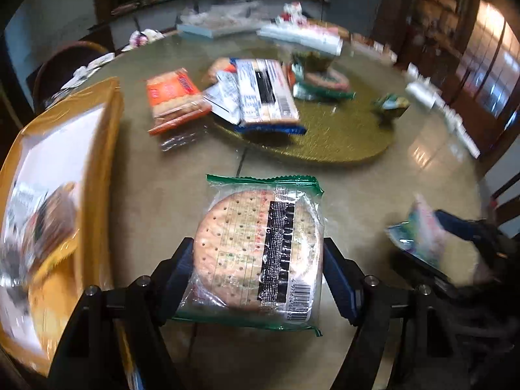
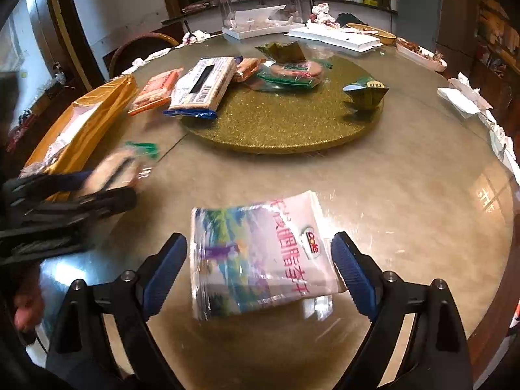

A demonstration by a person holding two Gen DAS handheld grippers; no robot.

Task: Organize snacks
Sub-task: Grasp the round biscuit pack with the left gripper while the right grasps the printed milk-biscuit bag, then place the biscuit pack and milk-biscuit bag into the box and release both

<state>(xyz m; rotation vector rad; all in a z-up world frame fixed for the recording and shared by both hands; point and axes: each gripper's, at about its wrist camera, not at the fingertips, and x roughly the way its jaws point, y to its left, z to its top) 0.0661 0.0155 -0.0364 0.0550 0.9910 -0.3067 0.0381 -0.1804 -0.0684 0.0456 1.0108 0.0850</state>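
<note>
**Both grippers carry a snack packet above the round table**

Fingers [image 1: 182,269] of the left gripper [image 1: 256,273] press in on both sides of a clear packet of round biscuits [image 1: 260,250] with green sealed ends, holding it at the bottom centre of the left wrist view above the glass-topped table [image 1: 357,195]. At the far left of that view sits an orange tray [image 1: 97,149] with a white floor, and blurred wrapped snacks lie in its near end. To the right of the tray, in the upper middle of the frame, an orange biscuit pack [image 1: 172,97] lies on the table just beside a gold glitter turntable [image 1: 325,136]. A blue-edged cracker pack [image 1: 266,94] rests on the turntable's left part, and small green packets [image 1: 390,104] lie toward its right. At the lower right edge of the frame the right gripper shows, blurred, with a pale packet in it.

From the right wrist view, the left gripper [image 2: 107,182] appears blurred at the left edge, near the tray [image 2: 87,123]. At the bottom centre, the right gripper [image 2: 260,269] has its blue pads spread about as wide as a pink and white Dole pouch [image 2: 260,256], which sits tilted between them; the right pad touches its edge, the left pad's contact I cannot tell. Farther up, the turntable [image 2: 282,123] carries the cracker pack [image 2: 204,84], a green-wrapped round biscuit pack [image 2: 292,73] and a green packet [image 2: 367,92] at its right rim.
</note>
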